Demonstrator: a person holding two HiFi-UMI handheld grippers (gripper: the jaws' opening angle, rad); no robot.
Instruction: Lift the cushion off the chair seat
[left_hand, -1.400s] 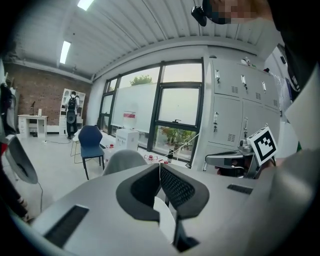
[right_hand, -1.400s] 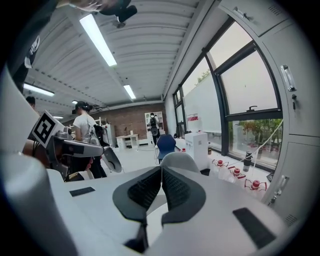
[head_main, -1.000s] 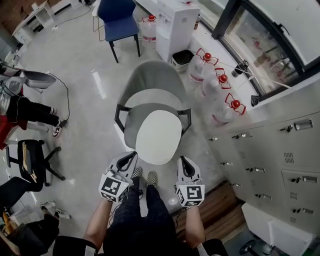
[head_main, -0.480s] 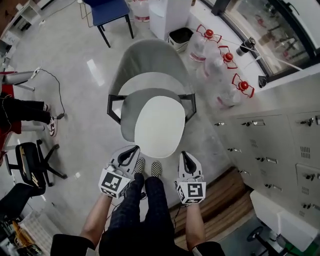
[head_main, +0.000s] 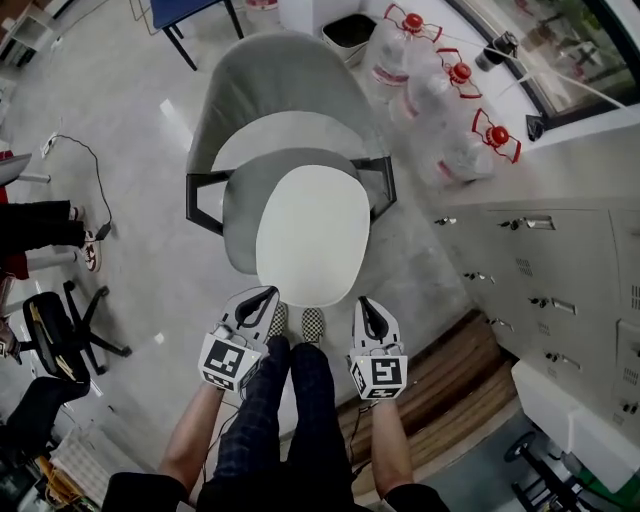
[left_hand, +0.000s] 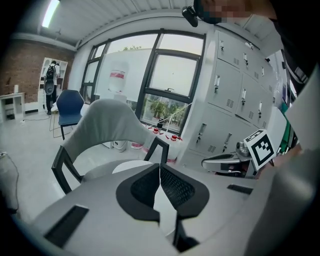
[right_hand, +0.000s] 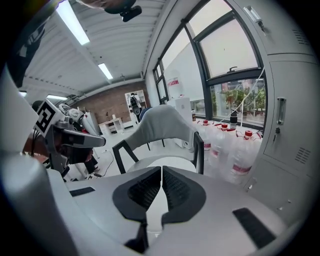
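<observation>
The left gripper (head_main: 268, 296) is closed with nothing in it. In the middle, the white cushion (head_main: 312, 235) lies flat on the seat of the grey chair (head_main: 285, 85), just past both grippers. The right gripper (head_main: 363, 304) is closed and empty too.

Three clear water bottles (head_main: 445, 95) with red caps stand in a row on the pale floor (head_main: 140, 260), beside grey lockers (head_main: 540, 270). A bin (head_main: 348, 30) sits near them. A blue chair (head_main: 185, 8) stands farther off, and a black office chair (head_main: 60, 335) is at the left.
</observation>
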